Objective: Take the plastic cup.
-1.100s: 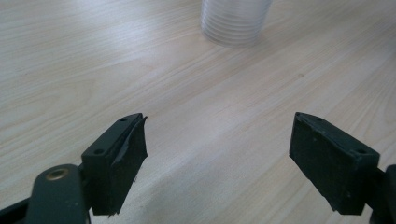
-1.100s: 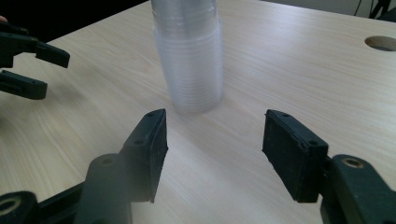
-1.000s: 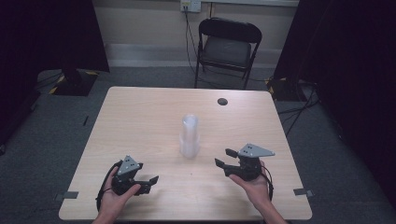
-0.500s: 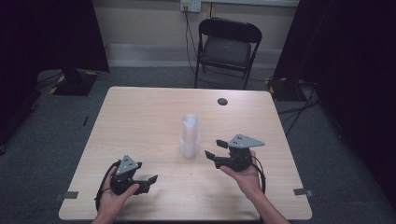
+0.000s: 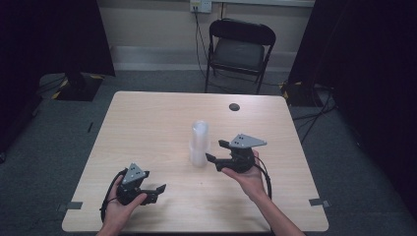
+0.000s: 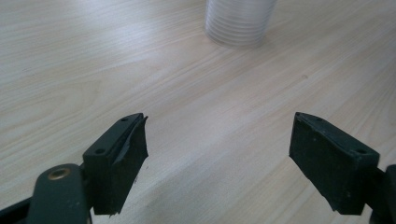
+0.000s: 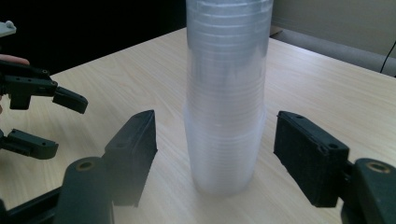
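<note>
A tall stack of clear plastic cups (image 5: 199, 142) stands upright in the middle of the wooden table (image 5: 147, 123). My right gripper (image 5: 214, 151) is close to its right side, pointing at it. Its jaws have just been opening. In the right gripper view the stack (image 7: 226, 102) rises just ahead of the parted jaws of my right gripper (image 7: 217, 140), and the pads do not touch it. My left gripper (image 5: 156, 192) rests low near the table's front left, open and holding nothing. From my left gripper (image 6: 217, 149) the stack's base (image 6: 240, 21) is far ahead.
A small black round object (image 5: 234, 106) lies near the table's far edge. A black folding chair (image 5: 241, 51) stands behind the table. My left gripper (image 7: 46, 116) appears at the left of the right gripper view. Bare wood lies between the two hands.
My right gripper has moved left toward the cup stack, and its jaws have gone from shut to parted. The left hand has stayed put.
</note>
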Available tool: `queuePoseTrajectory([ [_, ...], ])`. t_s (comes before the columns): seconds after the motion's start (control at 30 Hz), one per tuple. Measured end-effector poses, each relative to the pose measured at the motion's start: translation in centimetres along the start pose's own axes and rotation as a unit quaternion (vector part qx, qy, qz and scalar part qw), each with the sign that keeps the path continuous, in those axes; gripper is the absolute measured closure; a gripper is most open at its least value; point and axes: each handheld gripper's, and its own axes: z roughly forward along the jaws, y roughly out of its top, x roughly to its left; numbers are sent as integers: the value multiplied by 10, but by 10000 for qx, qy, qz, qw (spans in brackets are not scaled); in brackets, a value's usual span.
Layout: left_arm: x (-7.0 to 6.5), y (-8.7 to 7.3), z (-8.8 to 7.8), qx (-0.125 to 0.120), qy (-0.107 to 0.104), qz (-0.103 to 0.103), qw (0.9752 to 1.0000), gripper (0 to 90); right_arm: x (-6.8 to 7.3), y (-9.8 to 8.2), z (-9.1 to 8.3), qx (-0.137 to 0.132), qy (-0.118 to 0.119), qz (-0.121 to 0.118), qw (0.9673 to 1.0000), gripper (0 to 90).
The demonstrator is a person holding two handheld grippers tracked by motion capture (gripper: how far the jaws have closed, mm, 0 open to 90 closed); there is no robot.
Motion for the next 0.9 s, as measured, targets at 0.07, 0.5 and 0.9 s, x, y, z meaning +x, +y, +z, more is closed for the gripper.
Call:
queuePoseTrajectory([
  [0.07,0,0,0,-2,-6,3,10000,189,0,3,3,-20,-14,-5,10000,277],
  [0.5,1,0,0,15,-20,-21,10000,189,-5,19,26,-111,-22,-48,9999,245],
  [0.9,2,-1,0,24,-40,-23,10000,189,-7,25,50,-76,-91,-103,9999,227],
])
